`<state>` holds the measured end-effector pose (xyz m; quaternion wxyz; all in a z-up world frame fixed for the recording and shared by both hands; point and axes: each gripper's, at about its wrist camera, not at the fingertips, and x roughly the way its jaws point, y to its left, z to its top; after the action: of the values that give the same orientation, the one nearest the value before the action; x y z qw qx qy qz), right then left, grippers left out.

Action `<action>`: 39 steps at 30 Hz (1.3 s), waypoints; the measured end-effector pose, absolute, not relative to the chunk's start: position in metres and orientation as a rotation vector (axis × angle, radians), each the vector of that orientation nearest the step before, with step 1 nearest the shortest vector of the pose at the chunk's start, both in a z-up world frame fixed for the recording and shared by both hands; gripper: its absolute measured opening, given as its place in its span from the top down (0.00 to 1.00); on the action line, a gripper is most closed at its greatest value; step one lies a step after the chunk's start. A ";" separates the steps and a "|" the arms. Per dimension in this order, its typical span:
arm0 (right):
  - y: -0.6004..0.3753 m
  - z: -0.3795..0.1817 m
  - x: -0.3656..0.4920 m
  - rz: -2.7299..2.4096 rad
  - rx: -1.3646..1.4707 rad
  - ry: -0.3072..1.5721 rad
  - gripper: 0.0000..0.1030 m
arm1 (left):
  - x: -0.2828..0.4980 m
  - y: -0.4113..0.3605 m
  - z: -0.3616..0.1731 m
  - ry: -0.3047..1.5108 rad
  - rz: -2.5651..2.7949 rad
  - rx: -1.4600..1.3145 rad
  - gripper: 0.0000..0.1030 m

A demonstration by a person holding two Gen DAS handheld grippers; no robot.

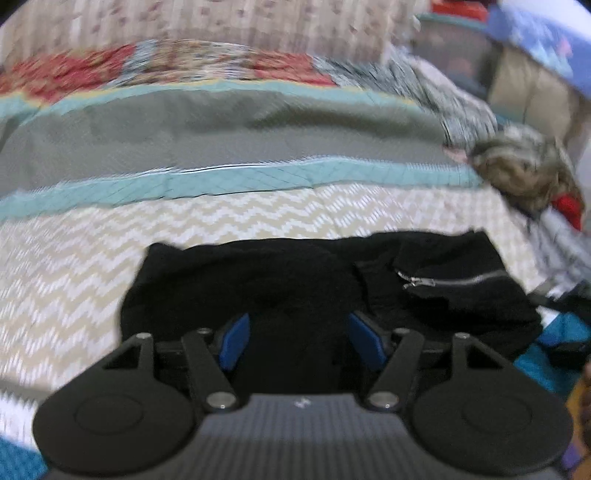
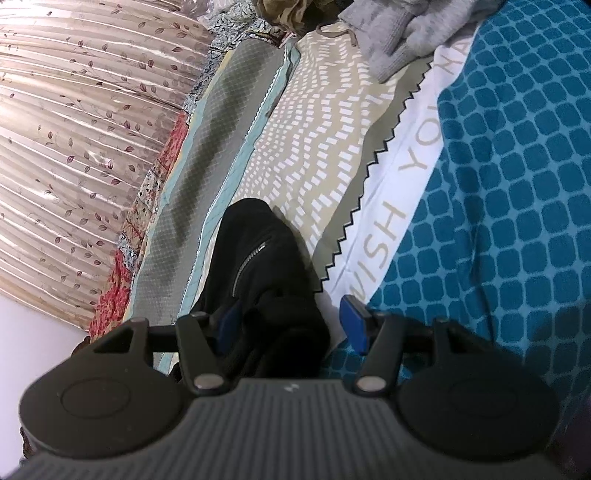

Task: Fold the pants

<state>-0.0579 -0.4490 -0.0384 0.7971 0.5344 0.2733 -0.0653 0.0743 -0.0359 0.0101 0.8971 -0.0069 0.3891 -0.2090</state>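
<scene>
In the left wrist view, we see the black pants [image 1: 325,280] lying in a compact bundle on the bed [image 1: 258,214], on the part of the cover with the beige zigzag pattern. They look already folded at least once, with the zipper [image 1: 454,282] on the upper layer at the right side. Our left gripper [image 1: 301,341] hangs over the near edge of the bundle with its blue pads [image 1: 236,341] wide apart, and no cloth is pinched between them. We judge it is placed here to take the near edge or to press the fold flat. The far edge of the pants ends before the teal stripe [image 1: 236,181], so there is free cover behind the bundle and also to the left. At the right, a furry thing [image 1: 524,170] and other clothes stand near, so there is less room on that side.

In the right wrist view, the camera is turned sideways and looks along the pants [image 2: 255,266] from one end. Our right gripper [image 2: 291,328] is also spread open. The black cloth lies between the fingers, close against the left pad [image 2: 227,325], while the right pad [image 2: 352,321] stands clear of it over the blue patterned cloth [image 2: 498,184]. We think this gripper is ready to close on the end of the bundle. The white band with letters [image 2: 399,192] and the zigzag cover beside the pants are free. A grey garment [image 2: 399,33] lies far ahead, well apart.
</scene>
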 end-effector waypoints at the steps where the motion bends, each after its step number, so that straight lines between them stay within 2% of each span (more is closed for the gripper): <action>1: -0.450 -0.039 -0.058 -0.140 1.154 0.586 0.41 | 0.071 -0.023 0.012 0.809 -0.416 -0.047 0.39; 6: -0.452 -0.040 -0.059 -0.139 1.173 0.586 0.41 | 0.066 0.054 0.009 0.843 -0.262 -0.226 0.25; 11: -0.451 -0.038 -0.058 -0.154 1.167 0.592 0.41 | 0.078 0.116 -0.018 0.958 -0.193 -0.509 0.24; 16: -0.450 -0.037 -0.056 -0.158 1.167 0.599 0.40 | 0.086 0.106 -0.040 1.031 -0.274 -0.574 0.17; 20: -0.454 -0.038 -0.054 -0.149 1.181 0.614 0.40 | 0.085 0.082 -0.059 1.083 -0.309 -0.544 0.16; 21: -0.455 -0.037 -0.053 -0.147 1.183 0.622 0.40 | 0.083 0.077 -0.059 1.073 -0.316 -0.522 0.23; 24: -0.454 -0.035 -0.049 -0.128 1.157 0.656 0.39 | 0.079 0.069 -0.058 1.078 -0.338 -0.492 0.64; 26: -0.446 -0.030 -0.042 -0.118 1.081 0.696 0.41 | 0.080 0.070 -0.056 1.066 -0.335 -0.492 0.72; 27: -0.440 -0.026 -0.038 -0.121 1.028 0.719 0.48 | 0.082 0.074 -0.054 1.064 -0.333 -0.511 0.75; 28: -0.433 -0.023 -0.034 -0.142 0.967 0.753 0.69 | 0.083 0.077 -0.051 1.061 -0.331 -0.523 0.76; 29: -0.429 -0.022 -0.032 -0.156 0.938 0.770 0.73 | 0.082 0.081 -0.046 1.050 -0.327 -0.526 0.78; 32: -0.424 -0.015 -0.035 -0.173 0.934 0.747 0.78 | 0.080 0.094 -0.024 0.996 -0.322 -0.524 0.80; 36: -0.408 0.014 -0.046 -0.140 0.871 0.701 0.80 | 0.072 0.111 0.002 0.966 -0.336 -0.512 0.81; 39: -0.392 0.032 -0.055 -0.110 0.782 0.675 0.81 | 0.072 0.111 -0.002 0.988 -0.290 -0.441 0.81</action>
<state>-0.0552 -0.3922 0.0318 0.8682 0.3736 0.3224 -0.0524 0.0718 0.1107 -0.0015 0.8473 -0.2093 0.4684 -0.1376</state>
